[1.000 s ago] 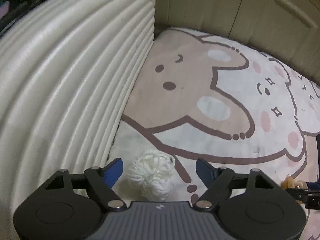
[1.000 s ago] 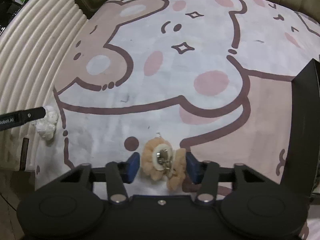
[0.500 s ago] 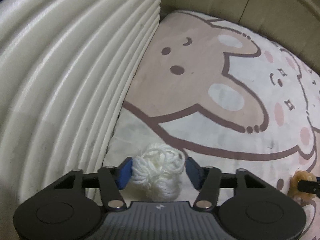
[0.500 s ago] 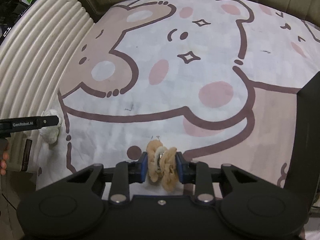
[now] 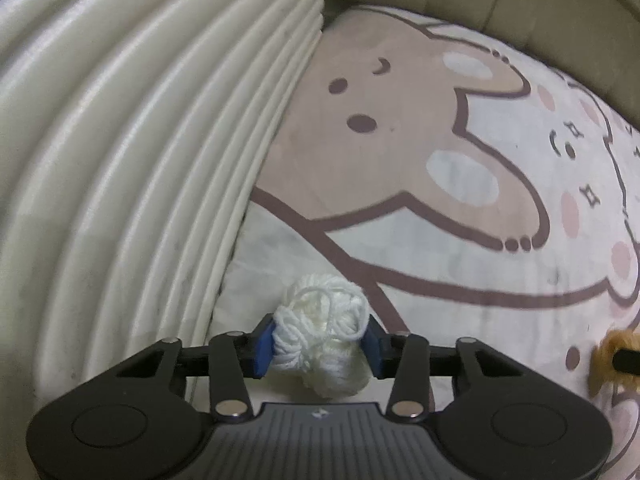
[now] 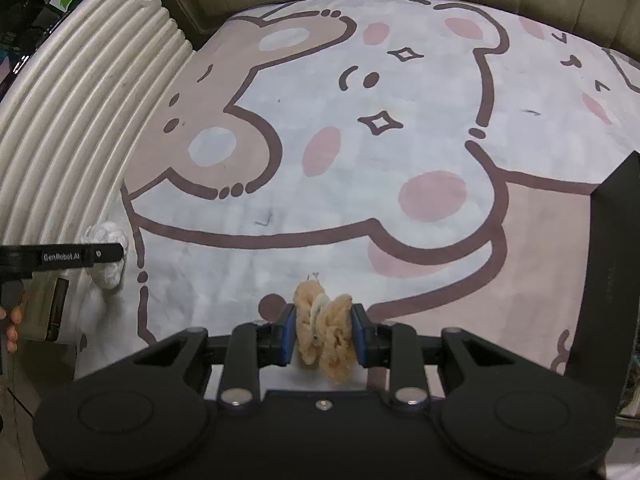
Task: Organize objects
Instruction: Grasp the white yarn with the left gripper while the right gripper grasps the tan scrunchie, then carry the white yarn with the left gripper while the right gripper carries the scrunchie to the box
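Yarn and fuzz sit pinched, 1 in each tool. Left gripper (image 5: 318, 346) has just been closing and now squeezes the white yarn ball (image 5: 322, 336) on the rug (image 5: 440, 240) beside the ribbed cushion (image 5: 120, 160). Right gripper (image 6: 324, 336), also just closing, clamps the tan fluffy scrunchie (image 6: 324, 334), likely so both lift together.

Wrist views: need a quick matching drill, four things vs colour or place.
1 yarn ball
2 fuzzy scrunchie
3 ribbed cushion
4 rug

a tan, pinched by the right gripper
b cartoon animals, pink cheeks
c white, pinched by the left gripper
d cream, along the rug's left edge

Pairs: 1-c, 2-a, 3-d, 4-b
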`<state>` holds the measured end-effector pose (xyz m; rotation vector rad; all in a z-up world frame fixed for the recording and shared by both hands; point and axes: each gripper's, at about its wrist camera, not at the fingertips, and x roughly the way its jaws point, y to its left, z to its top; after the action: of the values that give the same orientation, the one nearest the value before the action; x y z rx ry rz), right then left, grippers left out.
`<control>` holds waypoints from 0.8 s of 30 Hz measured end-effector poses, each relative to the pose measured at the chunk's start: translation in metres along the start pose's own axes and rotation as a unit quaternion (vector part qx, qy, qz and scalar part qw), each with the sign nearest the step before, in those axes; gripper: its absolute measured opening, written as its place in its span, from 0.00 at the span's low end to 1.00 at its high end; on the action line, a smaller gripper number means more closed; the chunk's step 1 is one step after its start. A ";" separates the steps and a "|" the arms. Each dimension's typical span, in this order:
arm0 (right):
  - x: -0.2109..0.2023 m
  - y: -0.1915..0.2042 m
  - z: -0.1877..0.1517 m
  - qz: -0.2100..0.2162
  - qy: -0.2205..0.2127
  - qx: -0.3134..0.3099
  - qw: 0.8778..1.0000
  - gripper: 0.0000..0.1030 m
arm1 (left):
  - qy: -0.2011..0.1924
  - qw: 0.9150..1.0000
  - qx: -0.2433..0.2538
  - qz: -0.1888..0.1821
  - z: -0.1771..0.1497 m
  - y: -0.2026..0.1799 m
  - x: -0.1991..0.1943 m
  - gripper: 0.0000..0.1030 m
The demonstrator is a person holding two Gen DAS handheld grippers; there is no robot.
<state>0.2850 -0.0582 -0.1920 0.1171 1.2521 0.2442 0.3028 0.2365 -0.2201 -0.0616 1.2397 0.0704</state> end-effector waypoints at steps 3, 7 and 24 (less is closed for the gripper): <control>-0.004 -0.001 0.000 0.001 -0.006 0.002 1.000 0.24 | -0.011 1.000 -0.003 -0.002 0.000 0.000 -0.007 0.41; -0.014 0.000 -0.002 0.005 -0.023 0.003 1.000 0.24 | -0.027 0.999 -0.006 -0.016 0.001 -0.004 -0.020 0.40; -0.092 -0.002 -0.015 0.004 -0.140 0.002 0.990 0.24 | -0.125 0.988 0.016 -0.084 -0.008 -0.049 -0.110 0.40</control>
<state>0.2439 -0.0839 -0.1121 0.1541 0.9721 0.2250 0.2642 0.1851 -0.1176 -0.1254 0.9810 -0.0870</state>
